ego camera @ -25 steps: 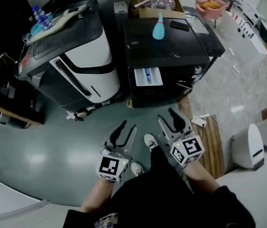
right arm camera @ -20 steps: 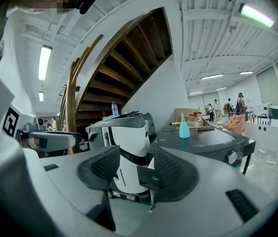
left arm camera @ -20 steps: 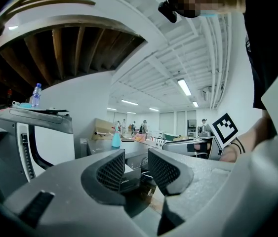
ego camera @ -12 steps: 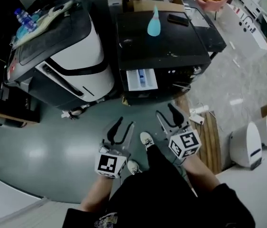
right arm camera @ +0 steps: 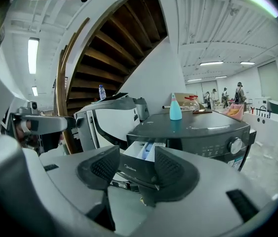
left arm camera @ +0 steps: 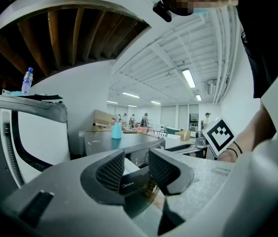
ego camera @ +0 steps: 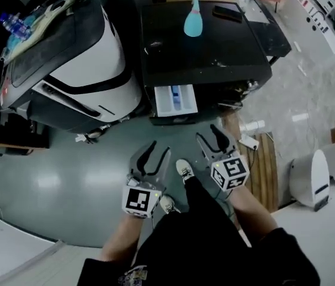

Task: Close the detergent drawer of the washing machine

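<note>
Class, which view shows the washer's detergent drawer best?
Head view: the detergent drawer stands pulled out, its compartments seen from above. The right gripper view shows it partly behind jaws; the left gripper view, just a sliver.

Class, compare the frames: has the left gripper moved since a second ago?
Yes: the left gripper is nearer the detergent drawer; its tongs have just been opening, nothing held.

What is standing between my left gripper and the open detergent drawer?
Nothing visible. Only floor lies between the left gripper and the detergent drawer, which juts from the washing machine front. The fingers have just been opening, with nothing held.
</note>
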`<state>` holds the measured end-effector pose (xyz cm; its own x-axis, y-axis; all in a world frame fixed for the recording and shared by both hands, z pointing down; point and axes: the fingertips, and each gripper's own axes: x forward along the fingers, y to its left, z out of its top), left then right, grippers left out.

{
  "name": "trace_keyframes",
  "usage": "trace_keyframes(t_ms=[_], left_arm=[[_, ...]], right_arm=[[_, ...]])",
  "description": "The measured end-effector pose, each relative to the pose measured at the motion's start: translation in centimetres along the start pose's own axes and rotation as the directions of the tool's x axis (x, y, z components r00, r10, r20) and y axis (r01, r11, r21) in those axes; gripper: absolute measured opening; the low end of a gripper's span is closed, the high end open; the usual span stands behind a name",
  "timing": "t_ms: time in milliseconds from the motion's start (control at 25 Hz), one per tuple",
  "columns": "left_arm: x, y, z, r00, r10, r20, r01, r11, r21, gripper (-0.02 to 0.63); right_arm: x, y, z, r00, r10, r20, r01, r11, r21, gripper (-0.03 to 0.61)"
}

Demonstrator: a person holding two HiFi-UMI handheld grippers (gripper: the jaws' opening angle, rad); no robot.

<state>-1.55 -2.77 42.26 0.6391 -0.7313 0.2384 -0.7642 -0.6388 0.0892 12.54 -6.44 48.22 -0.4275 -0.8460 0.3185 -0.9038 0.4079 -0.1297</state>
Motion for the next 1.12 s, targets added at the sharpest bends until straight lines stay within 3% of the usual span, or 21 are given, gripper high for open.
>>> trace_keyframes(t_ms=[640, 1120], left_arm=[[5.7, 2.7, -3.2, 0.997, -0.018, -0.076, 0.015, 0.999, -0.038, 0.137], [7.5, 3.8, -4.6, 0.995, -0.027, -0.096, 0.021, 0.998, -0.062, 0.137]], right_arm=[[6.7, -4.2, -6.6, 0.986, 0.003, -0.168, 0.002, 1.000, 0.031, 0.213], [9.2, -5.2, -8.5, 0.975, 0.015, -0.223, 0.000, 0.998, 0.068, 0.170]])
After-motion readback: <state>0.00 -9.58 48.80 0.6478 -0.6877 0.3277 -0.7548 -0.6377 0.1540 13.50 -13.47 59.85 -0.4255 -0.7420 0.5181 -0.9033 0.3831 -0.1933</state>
